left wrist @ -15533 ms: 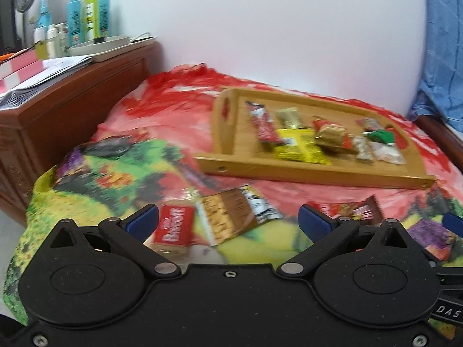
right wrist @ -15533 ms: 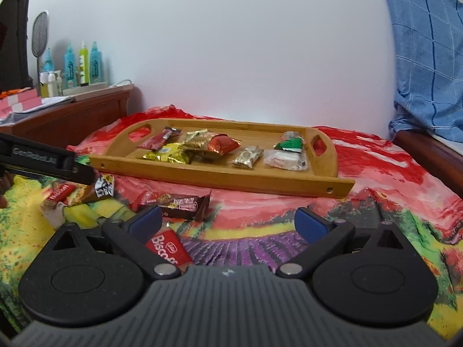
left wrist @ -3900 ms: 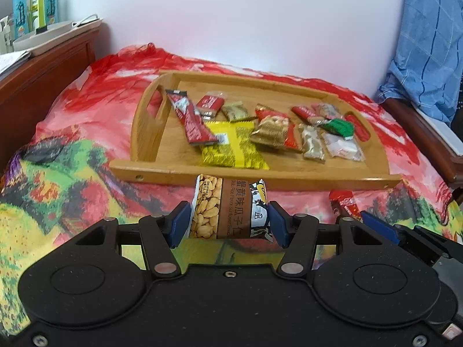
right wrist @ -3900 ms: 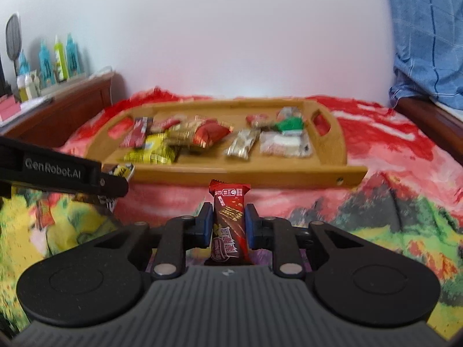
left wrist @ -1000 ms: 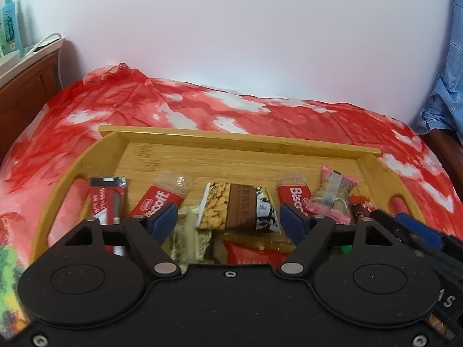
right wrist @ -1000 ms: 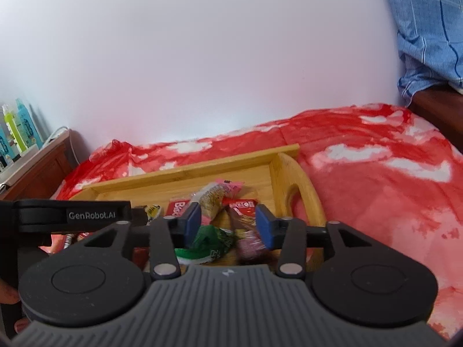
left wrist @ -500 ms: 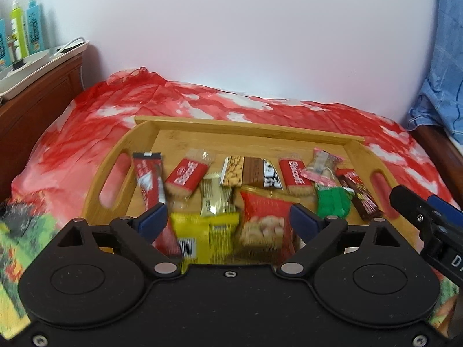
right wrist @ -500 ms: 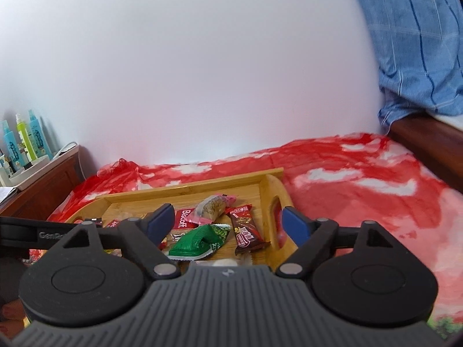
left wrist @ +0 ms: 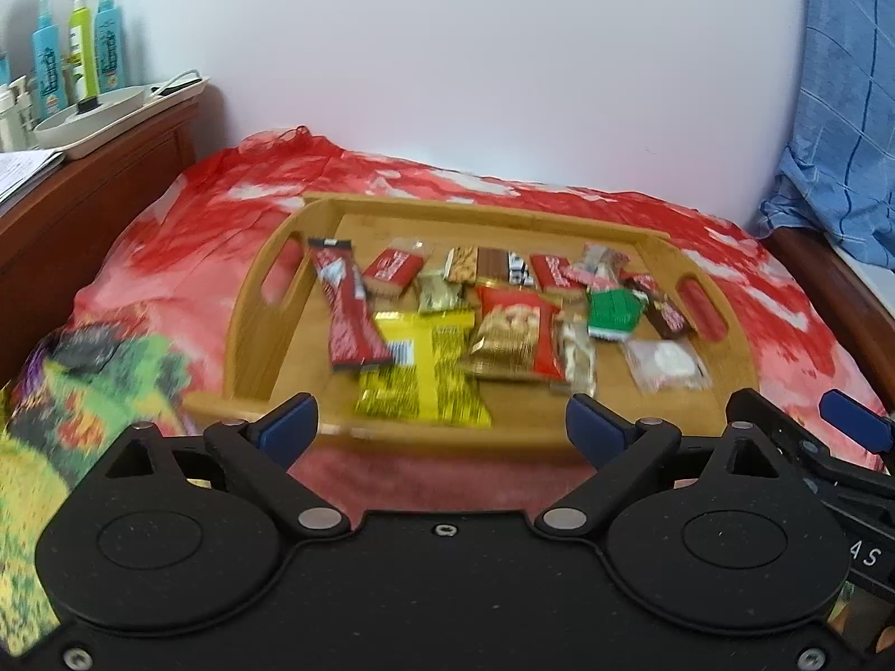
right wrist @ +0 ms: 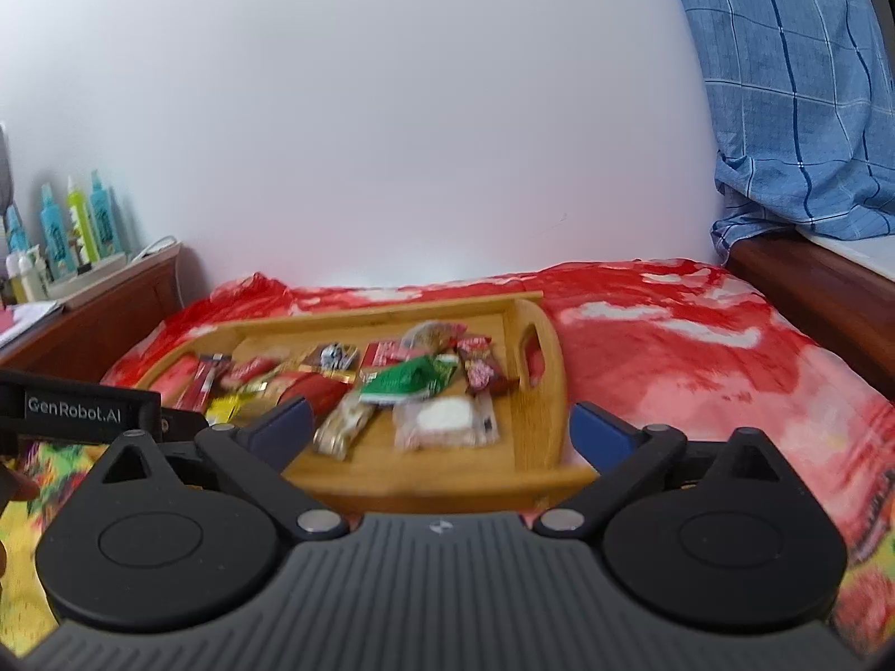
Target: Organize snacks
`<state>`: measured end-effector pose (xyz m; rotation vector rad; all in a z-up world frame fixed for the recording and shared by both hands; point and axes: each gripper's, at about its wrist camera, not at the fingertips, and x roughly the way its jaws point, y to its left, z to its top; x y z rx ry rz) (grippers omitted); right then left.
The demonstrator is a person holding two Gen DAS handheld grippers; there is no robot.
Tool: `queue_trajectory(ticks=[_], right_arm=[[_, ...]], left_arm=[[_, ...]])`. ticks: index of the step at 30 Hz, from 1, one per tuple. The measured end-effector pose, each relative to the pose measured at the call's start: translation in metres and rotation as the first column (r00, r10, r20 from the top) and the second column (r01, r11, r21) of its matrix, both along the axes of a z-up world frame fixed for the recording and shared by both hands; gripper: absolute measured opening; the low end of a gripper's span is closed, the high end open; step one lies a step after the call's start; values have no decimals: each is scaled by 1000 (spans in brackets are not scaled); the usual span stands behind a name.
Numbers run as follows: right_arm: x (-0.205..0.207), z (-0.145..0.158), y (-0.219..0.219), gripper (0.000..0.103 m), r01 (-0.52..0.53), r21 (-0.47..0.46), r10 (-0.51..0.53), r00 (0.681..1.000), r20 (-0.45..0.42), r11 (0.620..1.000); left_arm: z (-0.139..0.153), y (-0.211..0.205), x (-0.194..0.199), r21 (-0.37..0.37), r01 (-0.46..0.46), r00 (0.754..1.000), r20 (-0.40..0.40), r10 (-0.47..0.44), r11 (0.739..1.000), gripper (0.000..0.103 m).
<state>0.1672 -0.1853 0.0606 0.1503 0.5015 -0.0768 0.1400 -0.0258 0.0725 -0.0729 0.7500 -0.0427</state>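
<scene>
Both grippers, left (left wrist: 442, 425) and right (right wrist: 439, 428), hung spread and empty before the tray (left wrist: 251, 330), whose crowded snacks (left wrist: 517, 335) could slide if nudged.

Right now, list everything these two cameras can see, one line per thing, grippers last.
wooden tray: 1, light bamboo, on the bedspread, holding all the snacks
long red bar: 1, red, tray's left part
Biscoff packets: 2, red, back row
peanut packet: 1, brown and tan, back row between the Biscoff packets
yellow packet: 1, yellow, front of the tray
red and gold packet: 1, tray centre
green packet: 1, green, right of centre
clear packet: 1, clear with white contents, front right
bedspread: 1, red and multicoloured
spray bottles: 3, teal and lime, on the wooden cabinet
blue plaid cloth: 1, hanging at right
left gripper: 1, black, blue pads, open, empty
right gripper: 1, same, open, empty
</scene>
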Motion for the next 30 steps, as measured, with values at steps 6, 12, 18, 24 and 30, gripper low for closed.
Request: queue_trajectory(ticks=[6,12,18,24,30], right_arm=[[-29,-5,10,103,5,-8,-5,999,-33,1000],[-50,-14,21,103,2,-18,-3,997,-71,1000],[-58,-25,33,103,3,-50,-10,990,-138,999],[-55,-33,36,103,7,-65,-19,983,-183,998],[-48,-43,34,103,28,-73,-44,972,-230,997]], left_arm=[[-14,5,-38,46,-3,1000,11,2,999,96],[-30,14,-63,54,-15,1000,-15,16,998,96],[-45,23,-73,53,-37,998,-52,40,998,96],[-55,25,-73,59,-36,996,-73,41,998,96],[-66,24,-69,66,-40,994,-94,46,997,99]])
